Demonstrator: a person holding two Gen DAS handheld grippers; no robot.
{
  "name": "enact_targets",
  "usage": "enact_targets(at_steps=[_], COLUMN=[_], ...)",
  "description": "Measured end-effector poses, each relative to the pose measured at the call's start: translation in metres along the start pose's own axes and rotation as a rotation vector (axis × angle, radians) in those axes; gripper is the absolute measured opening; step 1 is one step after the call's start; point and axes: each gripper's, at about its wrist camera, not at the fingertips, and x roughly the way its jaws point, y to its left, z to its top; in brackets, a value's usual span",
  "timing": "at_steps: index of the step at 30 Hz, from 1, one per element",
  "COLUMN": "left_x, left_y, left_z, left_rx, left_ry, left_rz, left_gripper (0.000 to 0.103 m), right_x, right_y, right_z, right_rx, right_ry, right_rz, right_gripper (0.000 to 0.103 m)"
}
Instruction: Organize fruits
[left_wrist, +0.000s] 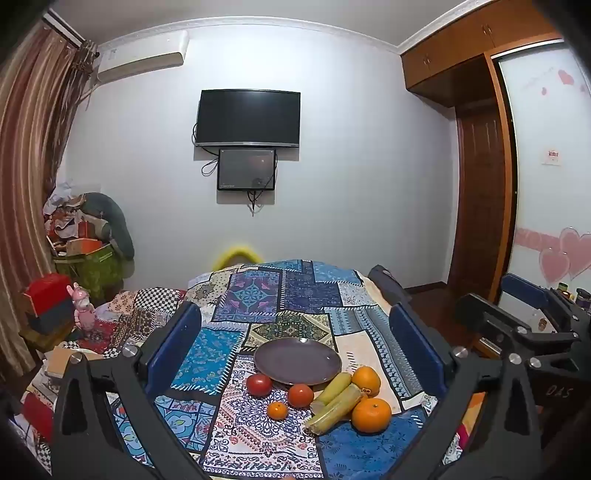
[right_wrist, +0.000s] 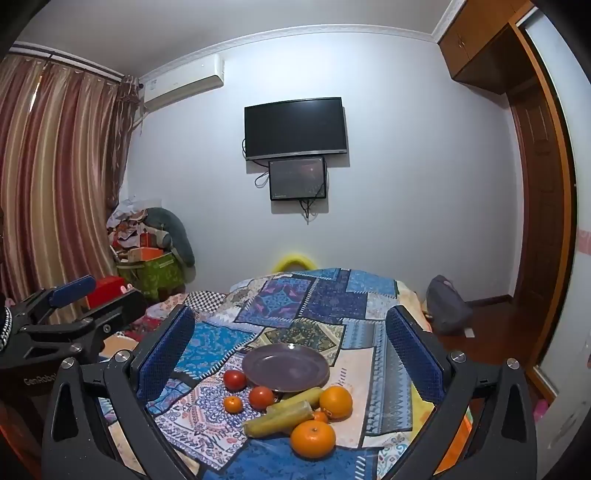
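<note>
An empty purple plate (left_wrist: 297, 360) (right_wrist: 285, 367) sits on a patchwork cloth. In front of it lie two tomatoes (left_wrist: 259, 384) (left_wrist: 300, 395), a small mandarin (left_wrist: 277, 410), two yellow-green sugarcane pieces (left_wrist: 334, 408) and two oranges (left_wrist: 371, 415) (left_wrist: 366, 380). The right wrist view shows the same tomatoes (right_wrist: 235, 380) (right_wrist: 261, 397), mandarin (right_wrist: 233, 404), cane pieces (right_wrist: 279, 419) and oranges (right_wrist: 313, 439) (right_wrist: 335, 402). My left gripper (left_wrist: 295, 332) is open and empty above the cloth. My right gripper (right_wrist: 288, 332) is open and empty, beside the left.
The cloth (left_wrist: 258, 295) covers a raised surface that drops off at its far and side edges. A clutter pile (left_wrist: 88, 236) stands at the back left, curtains (left_wrist: 26, 184) on the left, a wardrobe (left_wrist: 480, 184) on the right. A grey bag (right_wrist: 447, 306) lies on the floor.
</note>
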Motion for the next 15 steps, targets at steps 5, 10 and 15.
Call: enact_targets(at_steps=[5,10,15], left_x=[-0.0006,-0.0004,-0.0008], left_y=[0.0023,0.0045,0.0038], left_z=[-0.004,-0.0027,-0.0025], left_rx=[-0.006,-0.017,-0.018], left_ry=[-0.01,-0.017,-0.022], left_rz=[-0.004,0.009,0.009], left_gripper=[0.103,0.103,0.103], right_x=[-0.0021,-0.0001,0.001], right_y=[0.0003,-0.0021,-0.0011], right_z=[-0.0005,-0.0002,0.0014], right_rx=[0.004,0.002,0.005], right_ry=[0.005,0.009,0.011], right_rz=[-0.002,0.002,-0.001], right_gripper=[0.103,0.103,0.103])
